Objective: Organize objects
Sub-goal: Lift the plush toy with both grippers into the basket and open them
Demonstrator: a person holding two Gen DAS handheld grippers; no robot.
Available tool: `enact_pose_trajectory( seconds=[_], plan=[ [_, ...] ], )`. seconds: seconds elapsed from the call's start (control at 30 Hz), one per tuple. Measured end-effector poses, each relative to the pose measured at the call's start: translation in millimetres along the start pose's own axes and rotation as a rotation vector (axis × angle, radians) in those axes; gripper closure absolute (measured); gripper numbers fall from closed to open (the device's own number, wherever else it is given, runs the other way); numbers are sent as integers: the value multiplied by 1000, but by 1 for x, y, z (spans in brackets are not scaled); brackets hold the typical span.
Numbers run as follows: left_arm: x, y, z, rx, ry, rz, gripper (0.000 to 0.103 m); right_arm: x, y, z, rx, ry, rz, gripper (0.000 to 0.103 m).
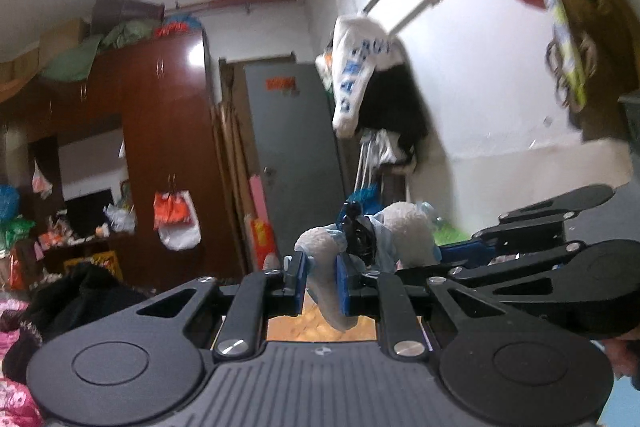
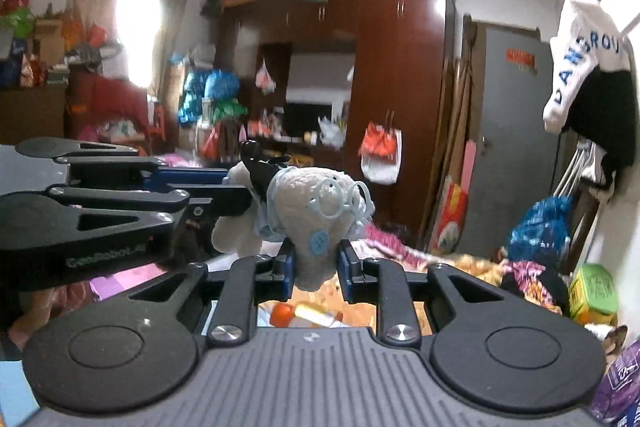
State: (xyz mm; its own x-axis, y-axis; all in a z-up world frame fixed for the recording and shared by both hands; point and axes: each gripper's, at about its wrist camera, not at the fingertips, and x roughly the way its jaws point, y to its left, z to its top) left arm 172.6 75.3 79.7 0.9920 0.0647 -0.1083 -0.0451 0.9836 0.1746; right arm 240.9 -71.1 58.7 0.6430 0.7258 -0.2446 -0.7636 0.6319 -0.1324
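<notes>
**Both grippers clamp one plush toy in mid-air**

The left gripper (image 1: 322,281) has its blue-padded fingers (image 1: 343,283) pinching a white limb of the plush toy (image 1: 404,231), the limb drooping down between the pads. From the right wrist view, the right gripper (image 2: 316,269) pinches the same plush toy (image 2: 308,211) low on its grey-white body, fingers (image 2: 289,273) pressed in on either side just under a pale blue button (image 2: 319,241). Pale blue ring-shaped glasses (image 2: 334,201) sit on the toy's face, and a black piece (image 2: 256,167) sticks up at its top. The toy hangs off every surface, held between the two tools, with the left gripper reaching in from the left of the right wrist view.

Below the right fingers lies a bed (image 2: 472,261) strewn with patterned cloth, and an orange-capped tube (image 2: 308,315) lies right under the toy. Further out stand a dark red wardrobe (image 2: 396,75), a grey door (image 2: 508,131) and an orange-and-white bag (image 2: 380,151) hanging on the wardrobe. A white garment with blue lettering (image 2: 580,59) hangs at the right wall.
</notes>
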Motion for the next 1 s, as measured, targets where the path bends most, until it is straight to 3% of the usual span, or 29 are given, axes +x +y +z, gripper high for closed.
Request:
enact_pose_trajectory(
  seconds=[0.23,0.3,0.37,0.4,0.43,0.47,0.57,0.73,0.83,1.0],
  plan=[
    [14,7,-13,-12,51,28,82,16,-1,-9,-7,80,-9,77],
    [20,3,-17,36,73,58,69,16,-1,-11,-17,123,-33,60],
    [16,-1,-21,66,60,118,39,6,1,-17,-42,124,-90,31],
    [10,1,-22,52,48,121,33,1,-2,-16,-33,113,-102,22],
    [2,6,-23,16,31,102,23,-9,-5,-18,-11,97,-103,7],
    [-7,10,-22,-18,17,76,17,-21,-8,-20,14,75,-96,1],
    [-37,18,-25,-87,-18,16,12,-58,-19,-29,98,28,-103,0],
    [-73,16,-48,-103,-6,-29,12,-120,-32,-64,153,21,-126,0],
    [-85,13,-68,-133,51,-49,12,-131,-40,-89,240,129,-121,0],
    [-75,8,-100,-143,225,-35,12,-143,-53,-125,327,182,-133,0]
  ],
)
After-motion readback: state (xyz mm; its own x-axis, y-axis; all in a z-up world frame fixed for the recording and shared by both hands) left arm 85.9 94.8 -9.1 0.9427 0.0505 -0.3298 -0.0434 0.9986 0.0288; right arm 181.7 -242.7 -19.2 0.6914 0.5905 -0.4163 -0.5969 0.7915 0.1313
